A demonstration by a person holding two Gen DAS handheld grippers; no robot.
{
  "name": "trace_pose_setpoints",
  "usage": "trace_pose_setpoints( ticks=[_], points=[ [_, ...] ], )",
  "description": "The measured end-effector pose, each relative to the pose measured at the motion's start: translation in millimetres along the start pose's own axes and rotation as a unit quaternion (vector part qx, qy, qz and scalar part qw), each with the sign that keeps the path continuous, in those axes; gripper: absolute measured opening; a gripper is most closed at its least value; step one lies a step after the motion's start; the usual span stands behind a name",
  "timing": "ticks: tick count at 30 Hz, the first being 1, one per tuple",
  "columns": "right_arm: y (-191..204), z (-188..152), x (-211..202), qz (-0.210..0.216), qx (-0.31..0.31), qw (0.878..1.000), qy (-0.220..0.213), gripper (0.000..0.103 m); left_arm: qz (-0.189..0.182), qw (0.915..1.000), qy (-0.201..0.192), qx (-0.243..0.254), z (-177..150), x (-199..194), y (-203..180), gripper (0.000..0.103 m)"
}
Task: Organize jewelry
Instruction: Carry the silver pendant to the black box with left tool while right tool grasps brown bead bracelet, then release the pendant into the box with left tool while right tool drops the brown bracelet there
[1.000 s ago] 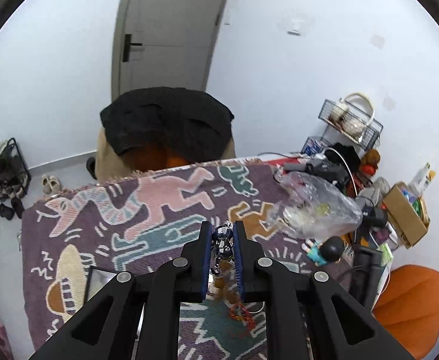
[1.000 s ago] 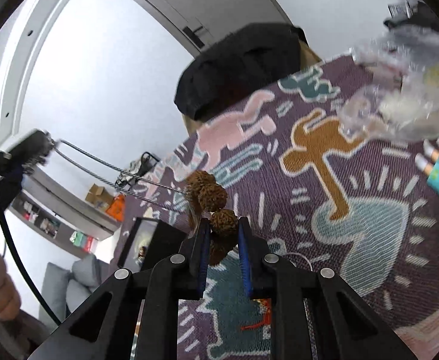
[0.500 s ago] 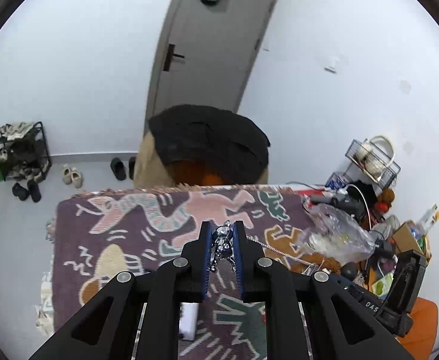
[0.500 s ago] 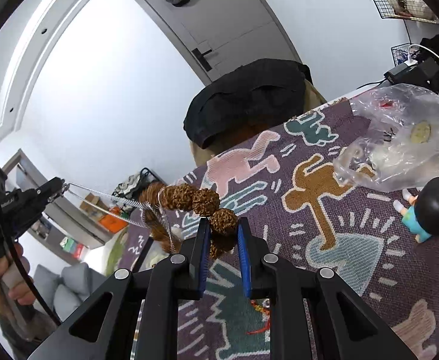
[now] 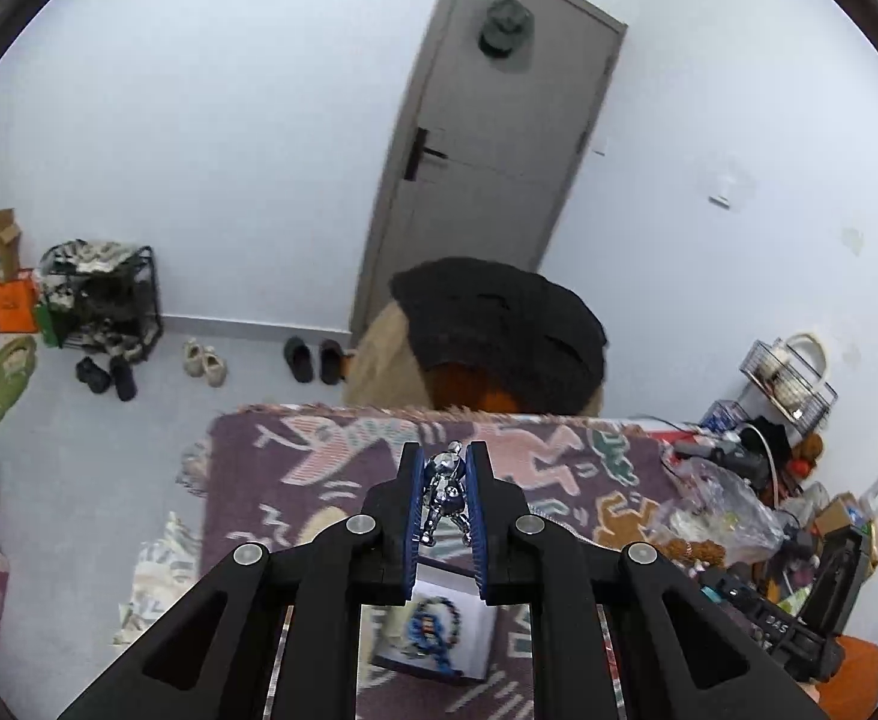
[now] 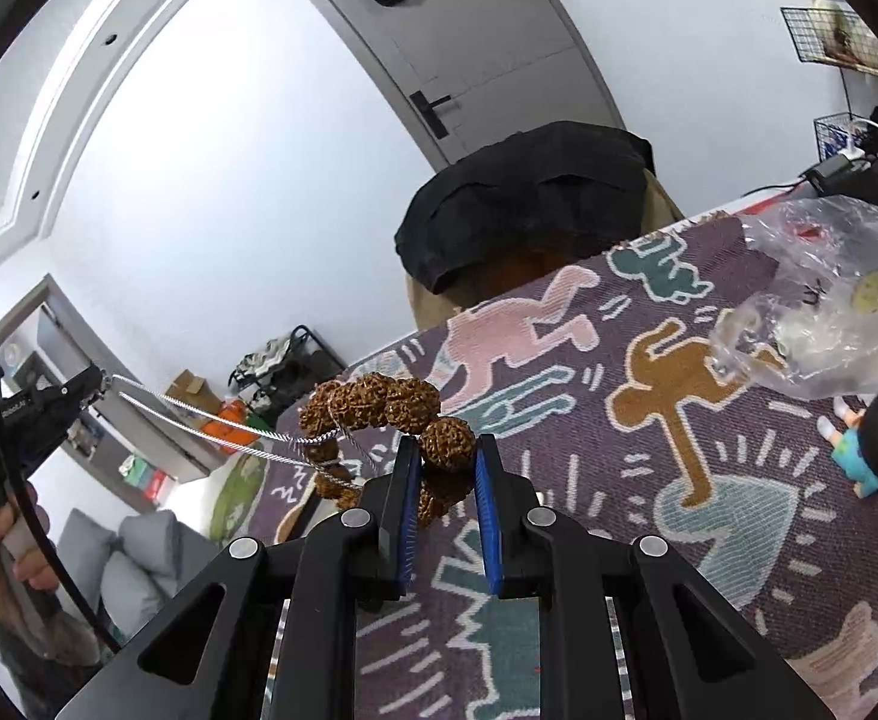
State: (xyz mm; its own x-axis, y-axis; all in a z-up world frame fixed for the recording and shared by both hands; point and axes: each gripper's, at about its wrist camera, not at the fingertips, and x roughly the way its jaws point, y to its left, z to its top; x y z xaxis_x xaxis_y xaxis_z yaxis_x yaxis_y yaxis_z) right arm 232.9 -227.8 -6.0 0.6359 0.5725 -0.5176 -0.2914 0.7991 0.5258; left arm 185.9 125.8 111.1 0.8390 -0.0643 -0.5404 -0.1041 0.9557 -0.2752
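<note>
Two grippers are yours: your left gripper (image 5: 446, 483) clamps a shiny silver robot-figure pendant (image 5: 446, 487), and your right gripper (image 6: 446, 468) clamps a brown knobbly seed-bead bracelet (image 6: 378, 405), both above the purple patterned cloth (image 6: 709, 480), joined by a silver chain (image 6: 216, 427).

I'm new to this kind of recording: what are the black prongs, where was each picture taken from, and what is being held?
No robot here: a person carries handheld tongs, each with a fisheye camera looking along its two fingers. The left camera shows the left tongs shut on a small silver figure pendant, above a patterned rug and an open box holding a blue bracelet. The right camera shows the right tongs shut on a bracelet of rough brown beads. A silver chain runs through that bracelet to the left tongs, seen far left. A clear plastic bag and a toy figurine lie on the rug.
</note>
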Motion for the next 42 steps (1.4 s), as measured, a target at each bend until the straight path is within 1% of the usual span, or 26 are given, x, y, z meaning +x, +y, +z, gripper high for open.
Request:
trace_pose_setpoints(
  ticks=[6,11,17,20,23,29,33,36,38,42],
  points=[
    [15,0,6,0.009,-0.008,1.0,0.004,0.018,0.02,0.9995,-0.013,-0.022,4,-18,35,0.014],
    [36,-1,13,0.025,-0.026,0.999,0.011,0.018,0.03,0.9991,-0.013,-0.026,1,-19,47,0.014],
    [70,-3,19,0.041,-0.056,0.997,0.019,0.018,0.032,0.9992,0.002,-0.024,-8,-7,53,0.014],
    [86,-3,21,0.045,-0.071,0.996,0.021,0.018,0.027,0.9992,0.017,-0.022,-17,5,54,0.014],
    [99,-3,25,0.047,-0.083,0.995,0.022,0.018,0.016,0.9989,0.037,-0.022,-30,21,53,0.014],
    [115,-4,36,0.046,-0.098,0.994,0.03,0.018,-0.021,0.9958,0.085,-0.025,-62,63,46,0.015],
    [119,-5,43,0.041,-0.104,0.993,0.035,0.018,-0.049,0.992,0.113,-0.027,-84,84,38,0.015],
    [121,-5,49,0.037,-0.107,0.993,0.038,0.018,-0.082,0.9877,0.13,-0.029,-97,94,31,0.015],
    [122,-5,53,0.035,-0.108,0.993,0.04,0.018,-0.1,0.9843,0.144,-0.021,-103,99,23,0.015],
    [125,-5,60,0.035,-0.112,0.992,0.047,0.018,-0.105,0.9811,0.161,-0.018,-107,109,18,0.016]
  ],
)
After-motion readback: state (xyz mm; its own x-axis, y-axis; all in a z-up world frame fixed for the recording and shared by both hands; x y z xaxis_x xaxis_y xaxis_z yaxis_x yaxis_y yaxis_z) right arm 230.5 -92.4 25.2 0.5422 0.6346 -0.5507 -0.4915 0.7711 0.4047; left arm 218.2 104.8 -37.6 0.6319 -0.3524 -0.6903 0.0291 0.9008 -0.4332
